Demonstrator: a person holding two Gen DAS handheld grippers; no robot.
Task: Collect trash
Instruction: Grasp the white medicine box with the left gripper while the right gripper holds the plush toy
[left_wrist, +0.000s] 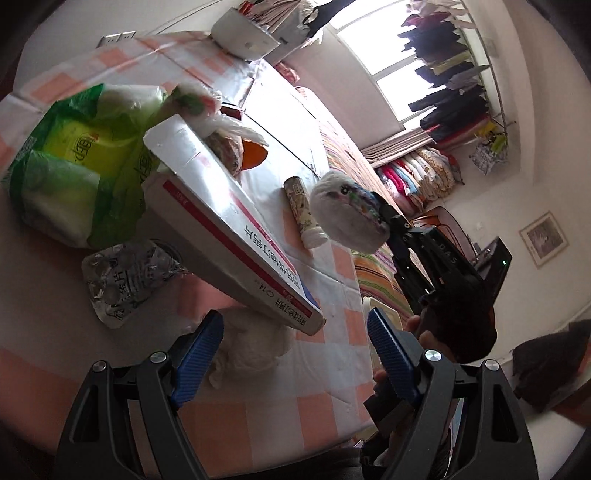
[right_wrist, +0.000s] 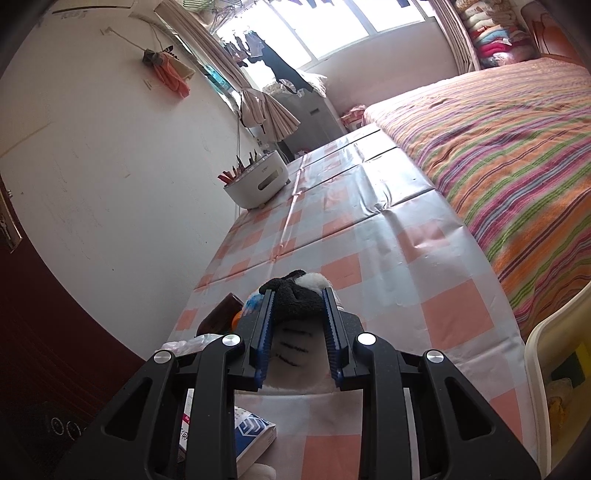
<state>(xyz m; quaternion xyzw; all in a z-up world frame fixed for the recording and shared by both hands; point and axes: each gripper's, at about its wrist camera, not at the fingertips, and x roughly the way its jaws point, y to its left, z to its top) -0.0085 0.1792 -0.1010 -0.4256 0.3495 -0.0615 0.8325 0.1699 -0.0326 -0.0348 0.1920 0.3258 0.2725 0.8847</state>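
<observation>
Several bits of rubbish lie on the checked table in the left wrist view: a green bag at left, a blister pack below it, then a long box. The left gripper stands wide apart, holding nothing, at bottom centre. Right of centre, the right gripper is clamped on a plush toy, lifted off the table.
</observation>
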